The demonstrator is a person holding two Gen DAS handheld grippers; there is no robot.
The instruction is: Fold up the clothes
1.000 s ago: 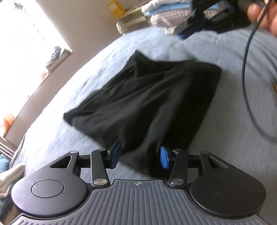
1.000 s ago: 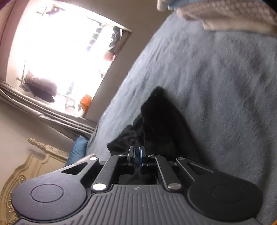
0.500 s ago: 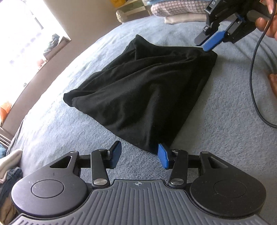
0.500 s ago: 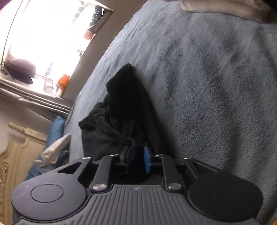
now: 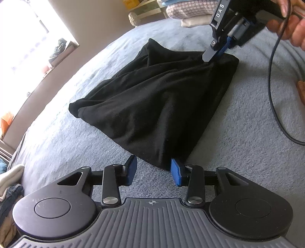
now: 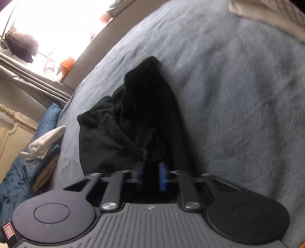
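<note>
The black garment [image 5: 158, 106] lies folded in a rumpled heap on the grey bedspread [image 5: 238, 152]. The left gripper [image 5: 153, 172] sits at its near corner, its jaws having just been narrowing; the cloth edge reaches in between the blue pads without being pinched. The right gripper [image 5: 213, 54], held by a hand [image 5: 289, 24], meets the far corner, its tips pressed together, seemingly on a pinch of fabric, though its own blurred view leaves that unsure. A black cable [image 5: 272, 91] loops over the bedspread. Folded laundry [image 5: 190, 11] is stacked beyond.
</note>
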